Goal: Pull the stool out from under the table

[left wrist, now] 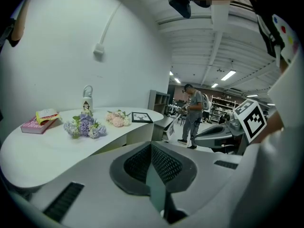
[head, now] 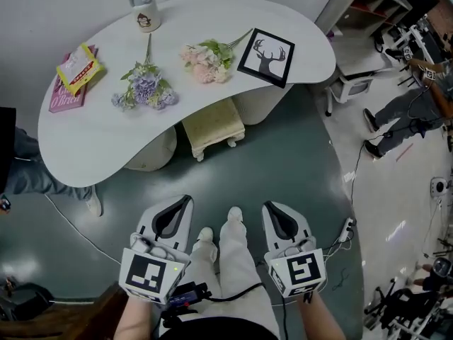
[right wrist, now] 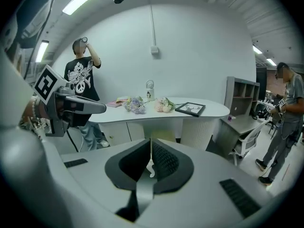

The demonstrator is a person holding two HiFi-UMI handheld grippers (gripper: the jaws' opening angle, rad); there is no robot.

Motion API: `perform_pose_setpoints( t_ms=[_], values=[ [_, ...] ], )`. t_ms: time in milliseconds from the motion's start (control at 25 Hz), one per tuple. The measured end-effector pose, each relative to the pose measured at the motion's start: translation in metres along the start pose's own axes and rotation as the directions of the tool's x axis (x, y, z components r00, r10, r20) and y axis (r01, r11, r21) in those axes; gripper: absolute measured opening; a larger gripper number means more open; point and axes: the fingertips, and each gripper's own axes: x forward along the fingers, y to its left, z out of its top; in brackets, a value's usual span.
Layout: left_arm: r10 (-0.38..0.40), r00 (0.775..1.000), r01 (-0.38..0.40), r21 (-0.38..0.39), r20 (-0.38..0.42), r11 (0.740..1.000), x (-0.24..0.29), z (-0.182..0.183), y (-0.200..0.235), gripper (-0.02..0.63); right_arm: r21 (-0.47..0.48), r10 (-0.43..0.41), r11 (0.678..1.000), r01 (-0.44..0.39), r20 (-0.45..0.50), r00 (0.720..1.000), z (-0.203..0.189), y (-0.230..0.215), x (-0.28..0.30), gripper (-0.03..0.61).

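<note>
A cream cushioned stool [head: 212,125] with short legs stands half under the front edge of the white curved table [head: 92,144], between its two round pedestals. In the right gripper view the stool [right wrist: 163,136] shows just beyond the jaws, under the table [right wrist: 213,110]. My left gripper [head: 185,201] and right gripper [head: 270,207] hang side by side over the green floor, well short of the stool. Both are shut with nothing between their jaws, as the left gripper view [left wrist: 151,144] and the right gripper view [right wrist: 151,142] show.
On the table lie a pink book [head: 69,91], purple flowers [head: 145,91], pink flowers [head: 204,59], a framed deer picture [head: 267,57] and a white bottle [head: 145,9]. A person's legs [head: 28,172] stand at left, another person [head: 403,115] at right. A white chair [head: 354,85] and a power strip [head: 347,229] sit to the right.
</note>
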Motion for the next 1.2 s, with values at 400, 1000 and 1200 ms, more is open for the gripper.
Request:
perform_pose_setpoints(
  t_ms=[400, 1000, 1200],
  values=[
    [0.048, 0.997, -0.051, -0.051, -0.053, 0.997, 0.061, -0.065, 0.030, 0.017, -0.015, 0.082, 0.996, -0.083, -0.064, 0.995, -0.047, -0.035, 0.078, 0.038],
    [0.125, 0.986, -0.130, -0.041, -0.114, 0.991, 0.155, -0.156, 0.070, 0.017, -0.089, 0.173, 0.979, -0.182, -0.100, 0.980, -0.117, -0.066, 0.190, 0.038],
    [0.139, 0.984, -0.150, -0.087, -0.114, 0.985, 0.188, -0.176, 0.086, 0.017, -0.061, 0.169, 0.983, -0.175, -0.094, 0.981, -0.130, -0.079, 0.228, 0.038]
  ],
)
